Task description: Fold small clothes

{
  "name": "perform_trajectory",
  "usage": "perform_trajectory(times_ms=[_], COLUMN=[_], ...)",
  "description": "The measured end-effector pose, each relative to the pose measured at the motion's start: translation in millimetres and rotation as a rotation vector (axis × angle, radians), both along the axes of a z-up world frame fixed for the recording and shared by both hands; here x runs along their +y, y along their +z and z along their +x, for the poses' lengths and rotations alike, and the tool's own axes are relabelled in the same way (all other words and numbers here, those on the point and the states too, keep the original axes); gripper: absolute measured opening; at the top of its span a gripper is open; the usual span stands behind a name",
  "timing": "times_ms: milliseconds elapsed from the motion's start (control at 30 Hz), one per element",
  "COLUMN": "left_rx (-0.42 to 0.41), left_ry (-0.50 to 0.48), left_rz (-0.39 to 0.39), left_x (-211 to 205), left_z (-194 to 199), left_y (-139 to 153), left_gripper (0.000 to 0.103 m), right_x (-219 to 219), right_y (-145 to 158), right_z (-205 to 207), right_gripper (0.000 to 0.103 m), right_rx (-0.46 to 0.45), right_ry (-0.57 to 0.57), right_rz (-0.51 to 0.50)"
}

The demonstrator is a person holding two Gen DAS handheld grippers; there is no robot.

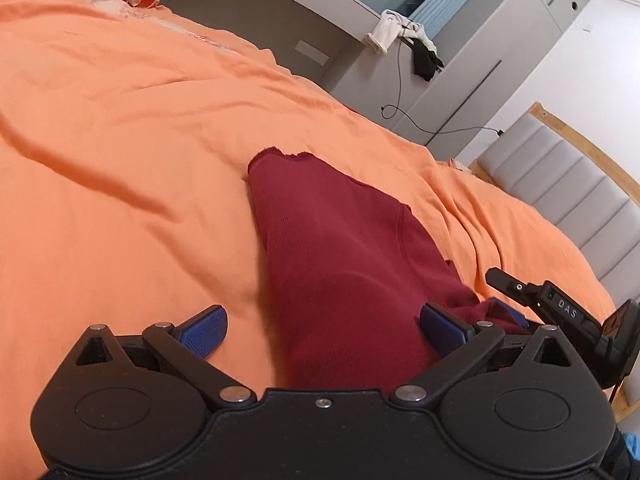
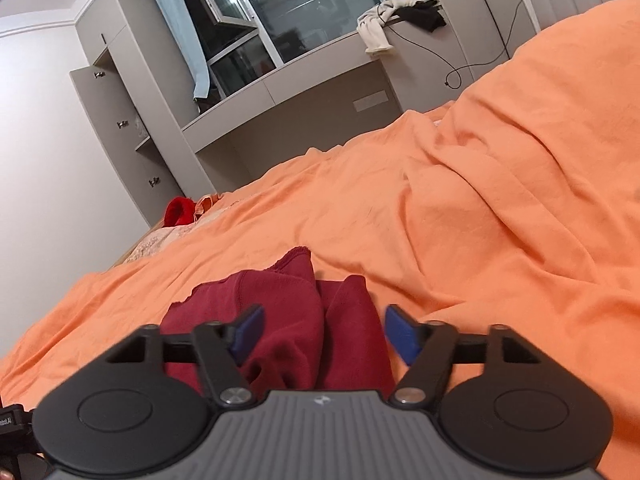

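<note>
On the orange bed cover point(image 1: 140, 152): 1 dark red garment point(image 1: 340, 248), bunched, awaiting folding. Left claw point(image 1: 322, 330) spread wide, straddling the cloth without pinching. Right claw point(image 2: 324, 334), at 3 o'clock, half-open around a bunched fold, pads not visibly pressing.

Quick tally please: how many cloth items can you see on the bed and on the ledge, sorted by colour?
Dark red: 1, the garment at the claws, on the orange bed cover
Bright red: 1, the item at the bed's far end
White: 1, the cloth on the ledge
Black: 1, the cloth beside it
Total: 4
</note>
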State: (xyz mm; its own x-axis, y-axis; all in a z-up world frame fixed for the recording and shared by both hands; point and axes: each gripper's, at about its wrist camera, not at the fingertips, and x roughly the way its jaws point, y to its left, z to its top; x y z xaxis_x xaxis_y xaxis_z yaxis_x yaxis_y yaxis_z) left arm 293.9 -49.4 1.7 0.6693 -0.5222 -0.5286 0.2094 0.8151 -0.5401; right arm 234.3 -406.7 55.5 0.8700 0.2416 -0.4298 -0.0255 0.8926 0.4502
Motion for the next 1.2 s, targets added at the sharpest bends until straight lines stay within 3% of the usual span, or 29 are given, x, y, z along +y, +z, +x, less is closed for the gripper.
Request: perform_trajectory(times_ms=[100, 267, 400, 467, 533, 633, 833, 1067, 1200], left_rx=[-0.005, -0.033, -0.047, -0.051, -0.053, -0.052, -0.049, -0.079, -0.084], left_ry=[-0.017, -0.054, -0.066, -0.069, -0.071, -0.073, -0.104, -0.141, -0.142], left_rz=[0.015, 0.069, 0.095, 0.103, 0.109, 0.11, 0.124, 0.185, 0.193], left_x=[-5, -15, -20, -22, -23, -24, -36, -50, -52], left_z=[-2, -9, -10, -11, -11, -11, -9, -13, -13], left_y=[-5, -9, -11, -11, -11, -11, -11, -13, -13], left_gripper=[0.102, 0.102, 0.102, 0.102, 0.102, 0.102, 0.102, 0.102, 0.102], right_x=[1, 0, 7, 11, 14, 18, 13, 11, 15], right_y=[-1, -7, -11, -12, -12, -6, 15, -10, -10], right_z=[-2, 3, 2, 1, 0, -7, -31, -27, -30], right_gripper=[0.053, 0.053, 0.053, 0.043, 0.019, 0.01, 0.008, 0.008, 0.008], right_rx=[0.005, 0.051, 0.06, 0.061, 0.061, 0.016, -0.073, 0.048, 0.041], right_ry=[0.0, 0.03, 0.053, 0.064, 0.071, 0.058, 0.024, 0.022, 0.027], right_rz=[0.001, 0.06, 0.041, 0.03, 0.008, -0.043, -0.118, -0.172, -0.184])
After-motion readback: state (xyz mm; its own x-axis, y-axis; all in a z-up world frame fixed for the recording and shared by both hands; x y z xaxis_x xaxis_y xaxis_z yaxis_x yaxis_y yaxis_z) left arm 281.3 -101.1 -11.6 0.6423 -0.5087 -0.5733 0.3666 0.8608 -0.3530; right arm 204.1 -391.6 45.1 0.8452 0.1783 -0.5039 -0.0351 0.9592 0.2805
